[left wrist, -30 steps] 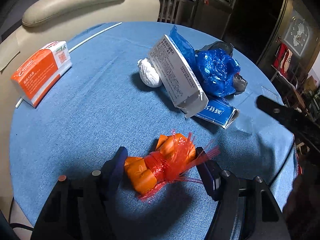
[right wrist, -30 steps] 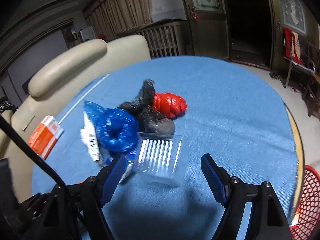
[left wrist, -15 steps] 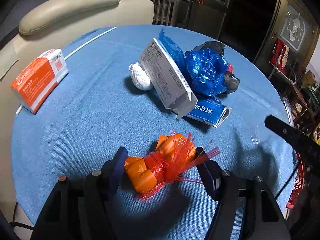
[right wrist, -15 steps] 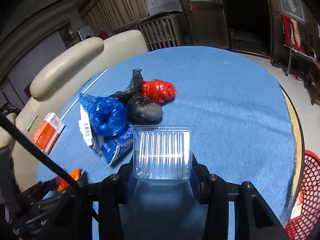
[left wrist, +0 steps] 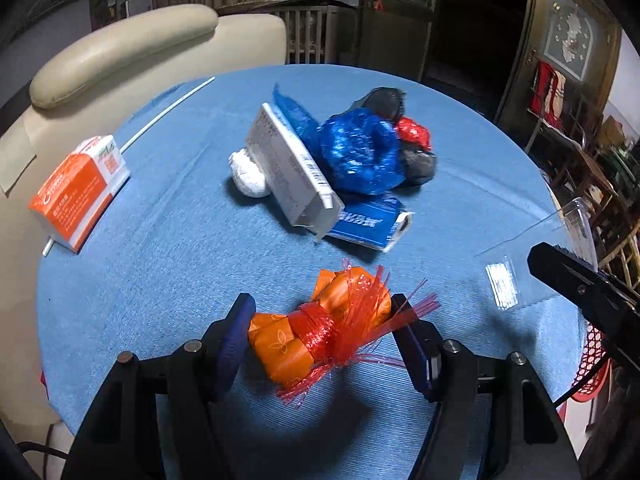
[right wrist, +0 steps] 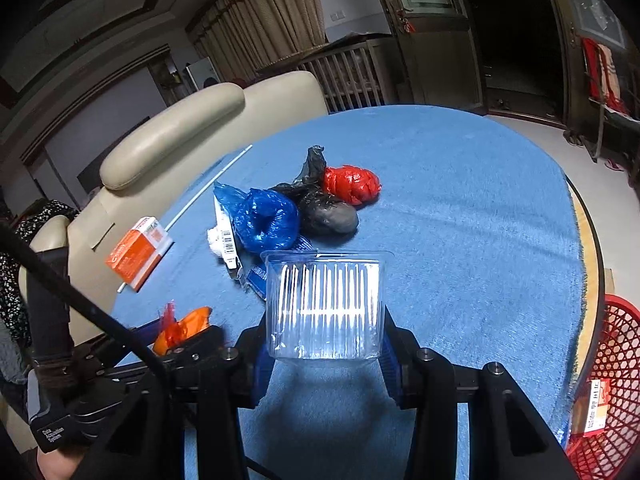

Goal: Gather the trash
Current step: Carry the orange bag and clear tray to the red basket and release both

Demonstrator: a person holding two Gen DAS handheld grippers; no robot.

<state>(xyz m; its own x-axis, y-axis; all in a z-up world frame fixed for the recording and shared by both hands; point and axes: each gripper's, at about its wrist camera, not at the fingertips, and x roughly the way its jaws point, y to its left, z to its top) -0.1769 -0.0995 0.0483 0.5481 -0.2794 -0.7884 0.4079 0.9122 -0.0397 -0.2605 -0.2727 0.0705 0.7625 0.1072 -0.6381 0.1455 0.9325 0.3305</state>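
My left gripper [left wrist: 324,332] is shut on an orange wrapper bundle tied with red netting [left wrist: 320,330], held above the blue round table [left wrist: 160,240]. My right gripper [right wrist: 324,336] is shut on a clear ribbed plastic container [right wrist: 324,308], lifted above the table; the container also shows in the left wrist view [left wrist: 552,256]. A trash pile lies mid-table: a blue bag [right wrist: 266,220], a black bag [right wrist: 324,212], a red bag [right wrist: 352,184], a white-grey carton [left wrist: 292,168], a blue packet [left wrist: 368,222] and a white wad [left wrist: 248,172].
An orange and white box [left wrist: 76,192] and a thin white stick [left wrist: 168,114] lie at the table's left. A beige chair [left wrist: 132,52] stands behind. A red mesh basket [right wrist: 612,392] with a carton inside sits on the floor at the right.
My right gripper closed on the clear container and lifted it off the table. My left gripper rose and drew back with the orange bundle still in it.
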